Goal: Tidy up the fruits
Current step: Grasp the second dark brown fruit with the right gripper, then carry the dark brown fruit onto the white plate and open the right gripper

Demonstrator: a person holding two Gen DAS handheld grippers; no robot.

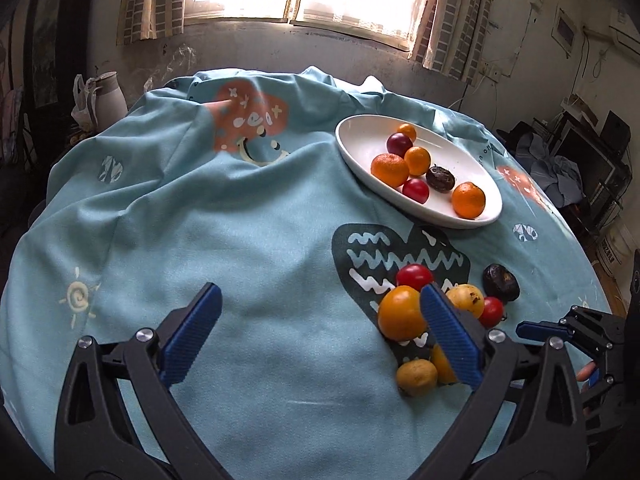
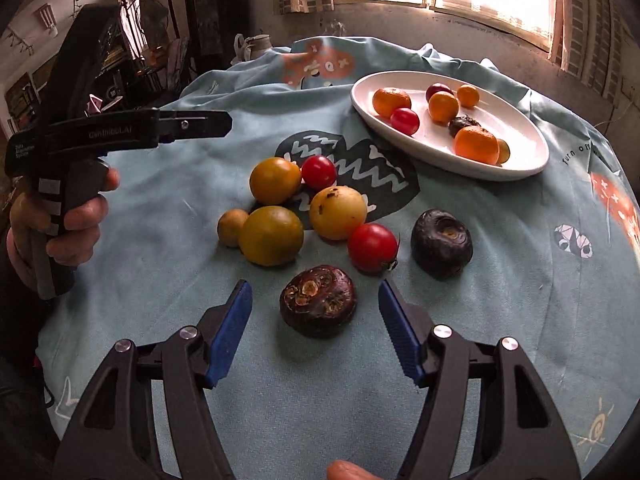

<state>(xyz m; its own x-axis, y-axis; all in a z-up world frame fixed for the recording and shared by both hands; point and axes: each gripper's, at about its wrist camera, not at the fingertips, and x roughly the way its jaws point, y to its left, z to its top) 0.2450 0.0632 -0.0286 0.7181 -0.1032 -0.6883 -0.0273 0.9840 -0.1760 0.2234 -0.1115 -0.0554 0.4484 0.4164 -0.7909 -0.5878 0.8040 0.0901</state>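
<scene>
A white oval plate (image 2: 520,160) at the far right holds several oranges, red fruits and a dark one; it also shows in the left wrist view (image 1: 360,136). Loose fruits lie on the blue cloth: yellow ones (image 2: 272,236), red tomatoes (image 2: 372,247) and dark brown ones (image 2: 442,238). My right gripper (image 2: 315,300) is open, its jaws either side of a dark brown fruit (image 2: 318,306), not touching it. My left gripper (image 1: 320,304) is open and empty above bare cloth, left of the fruit pile (image 1: 402,312); its body shows in the right wrist view (image 2: 120,132).
The table is round, covered by a light blue patterned cloth (image 1: 240,220) with folds at the back. A pale jug (image 1: 108,96) stands beyond the far left edge. A window and wall lie behind; clutter stands to the right.
</scene>
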